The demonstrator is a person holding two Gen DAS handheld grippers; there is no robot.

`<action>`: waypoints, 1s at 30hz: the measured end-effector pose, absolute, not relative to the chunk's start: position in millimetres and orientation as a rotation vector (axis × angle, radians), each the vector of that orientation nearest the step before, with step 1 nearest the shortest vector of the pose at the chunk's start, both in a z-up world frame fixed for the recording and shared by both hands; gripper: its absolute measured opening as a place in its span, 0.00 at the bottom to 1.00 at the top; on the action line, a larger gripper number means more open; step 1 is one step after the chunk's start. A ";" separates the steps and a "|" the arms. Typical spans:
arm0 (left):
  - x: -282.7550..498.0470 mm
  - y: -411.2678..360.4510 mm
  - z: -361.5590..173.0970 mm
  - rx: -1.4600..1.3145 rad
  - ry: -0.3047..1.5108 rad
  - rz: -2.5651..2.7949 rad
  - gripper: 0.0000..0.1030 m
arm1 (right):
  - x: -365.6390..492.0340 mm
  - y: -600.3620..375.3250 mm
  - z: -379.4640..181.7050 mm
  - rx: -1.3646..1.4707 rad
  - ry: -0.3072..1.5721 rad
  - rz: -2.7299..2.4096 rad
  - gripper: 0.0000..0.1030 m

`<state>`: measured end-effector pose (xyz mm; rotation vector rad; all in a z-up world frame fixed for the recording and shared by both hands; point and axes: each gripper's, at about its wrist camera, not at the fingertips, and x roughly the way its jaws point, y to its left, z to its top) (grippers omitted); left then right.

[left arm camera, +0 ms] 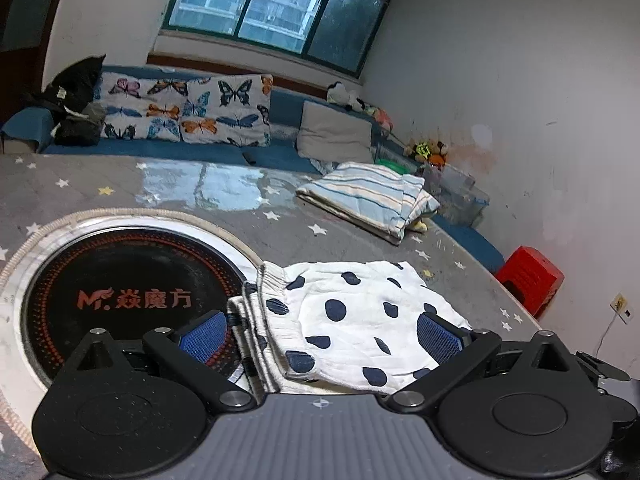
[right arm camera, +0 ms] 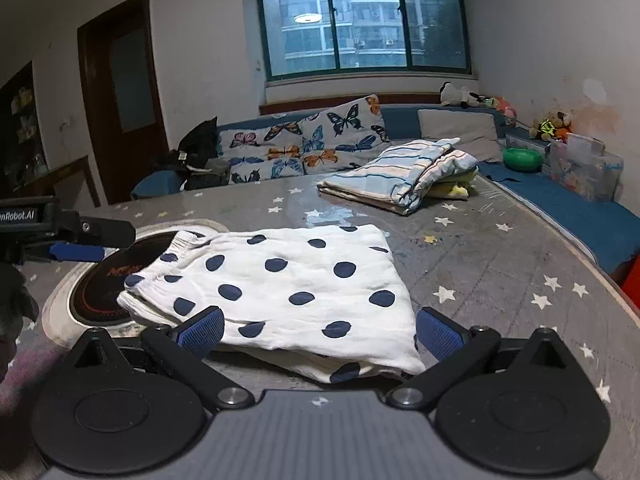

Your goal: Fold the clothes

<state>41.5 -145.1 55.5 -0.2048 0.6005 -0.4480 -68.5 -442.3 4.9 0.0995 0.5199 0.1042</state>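
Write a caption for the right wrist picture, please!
Open right gripper facing folded polka-dot shorts on a starry table.

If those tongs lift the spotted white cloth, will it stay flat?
Probably not: the folded white polka-dot garment looks soft and thin, so it would likely droop. Its stacked layers may slide apart. It seems light.

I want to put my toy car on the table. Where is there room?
Bare starry table lies right of the dotted clothes, out to the table edge. Another patch sits between the dotted clothes and the striped pile behind. The left is crowded: the round black cooker sits there, with the clothes lapping its rim and the left tongs beside it.
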 end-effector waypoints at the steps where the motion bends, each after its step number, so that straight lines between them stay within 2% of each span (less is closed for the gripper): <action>1: 38.4 -144.2 56.2 -0.201 0.589 -0.446 1.00 | -70.0 -440.9 5.2 0.101 0.517 0.103 1.00; 11: 13.8 -135.8 57.5 -0.159 0.538 -0.438 1.00 | -78.4 -427.4 4.7 0.105 0.512 0.083 1.00; 30: -19.2 -135.1 42.6 -0.146 0.622 -0.457 1.00 | -94.5 -407.7 -9.7 0.078 0.568 0.074 1.00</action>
